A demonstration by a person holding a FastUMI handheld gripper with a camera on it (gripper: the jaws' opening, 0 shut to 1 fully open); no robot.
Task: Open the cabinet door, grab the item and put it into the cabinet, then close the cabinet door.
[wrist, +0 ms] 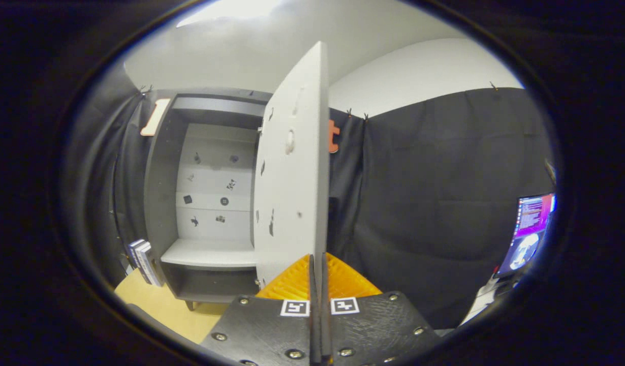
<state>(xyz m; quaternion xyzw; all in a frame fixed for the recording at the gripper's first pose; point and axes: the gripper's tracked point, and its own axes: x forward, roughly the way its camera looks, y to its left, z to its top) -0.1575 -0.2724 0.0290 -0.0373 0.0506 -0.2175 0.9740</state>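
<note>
- The gripper [318,277] sits at the bottom centre of the frame, its two fingers drawn in until only the thin free edge of the cabinet door [292,168] stands between them; both fingers press on that edge.
- The door is swung wide open and seen nearly edge-on, rising from between the fingers up to the upper centre of the frame, its pale inner face turned to the left and marked with a few small dark spots and shallow round dents.
- The cabinet [162,193] stands left of centre, a grey frame with a pale back panel carrying small dark marks.
- Inside it, a pale shelf [208,252] lies at lower left centre, with a darker open compartment beneath it.
- A small stack of books [142,260] leans upright just beside the cabinet's left side, at the lower left.
- The cabinet rests on a light wooden table [160,305] that shows at the lower left, beyond the left finger.
- A lit monitor [531,231] stands at the far right edge of the frame, well apart from the cabinet.
- I cannot tell which item is meant to go inside.
</note>
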